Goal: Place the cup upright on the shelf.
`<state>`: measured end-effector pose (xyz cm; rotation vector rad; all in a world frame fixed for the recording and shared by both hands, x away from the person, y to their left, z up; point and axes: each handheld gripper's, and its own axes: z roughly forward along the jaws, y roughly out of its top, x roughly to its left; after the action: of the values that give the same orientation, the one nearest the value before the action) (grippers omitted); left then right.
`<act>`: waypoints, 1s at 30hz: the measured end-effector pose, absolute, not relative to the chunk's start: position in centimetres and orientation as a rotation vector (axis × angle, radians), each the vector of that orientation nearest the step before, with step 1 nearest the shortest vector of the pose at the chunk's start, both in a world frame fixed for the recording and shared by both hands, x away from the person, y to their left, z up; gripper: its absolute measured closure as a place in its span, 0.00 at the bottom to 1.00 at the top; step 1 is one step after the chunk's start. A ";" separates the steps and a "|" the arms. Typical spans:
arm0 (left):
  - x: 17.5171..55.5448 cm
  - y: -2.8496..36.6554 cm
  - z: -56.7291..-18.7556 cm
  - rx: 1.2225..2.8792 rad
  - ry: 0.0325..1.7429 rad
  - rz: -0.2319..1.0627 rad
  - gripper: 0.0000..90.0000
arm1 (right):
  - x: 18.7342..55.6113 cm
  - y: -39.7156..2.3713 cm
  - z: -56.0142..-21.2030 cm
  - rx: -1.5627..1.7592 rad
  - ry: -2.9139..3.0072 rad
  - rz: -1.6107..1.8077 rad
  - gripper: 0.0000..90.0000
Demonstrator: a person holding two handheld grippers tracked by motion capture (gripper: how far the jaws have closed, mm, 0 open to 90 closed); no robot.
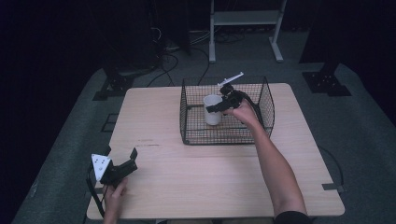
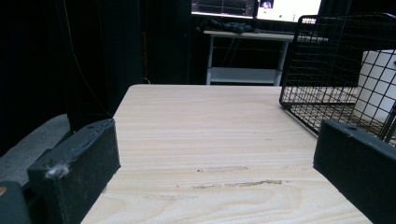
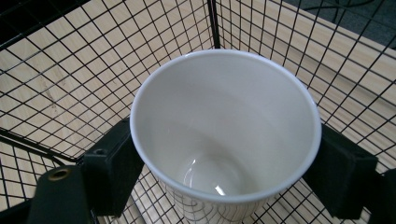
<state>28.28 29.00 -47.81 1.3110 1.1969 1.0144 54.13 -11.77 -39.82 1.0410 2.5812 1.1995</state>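
R gripper clamps white cup upright, mouth up, in basket; L gripper wide.

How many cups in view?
1. A white cup stands upright and empty inside the wire basket at the far side of the table, with the right gripper around it. No others visible.

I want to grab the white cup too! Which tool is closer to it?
Right. The right tool has its jaws around the white cup inside the wire basket. The left tool sits far off near the table's front-left corner.
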 end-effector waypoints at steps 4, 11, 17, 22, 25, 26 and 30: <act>28.3 29.0 -47.8 1.310 1.198 1.014 0.00 | 54.2 -11.7 -40.1 1.036 2.594 1.159 0.21; 28.3 29.0 -47.8 1.307 1.201 1.010 0.00 | 54.1 -11.6 -40.2 1.029 2.594 1.141 0.20; 28.3 29.0 -47.8 1.308 1.200 1.012 0.00 | 53.7 -11.5 -40.0 0.995 2.609 1.116 0.19; 28.3 29.0 -47.8 1.309 1.199 1.012 0.00 | 53.4 -11.2 -40.0 0.975 2.619 1.097 0.19; 28.3 29.0 -47.8 1.308 1.199 1.013 0.00 | 53.2 -11.2 -40.1 0.970 2.611 1.098 0.19; 28.3 29.0 -47.8 1.309 1.200 1.013 0.00 | 53.2 -11.3 -40.1 0.971 2.610 1.099 0.19; 28.3 29.1 -47.8 1.304 1.203 1.008 0.00 | 53.1 -11.2 -40.1 0.960 2.609 1.094 0.18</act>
<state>28.25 29.09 -47.80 1.3035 1.2033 1.0080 53.08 -11.23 -40.10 0.9597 2.6086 1.0937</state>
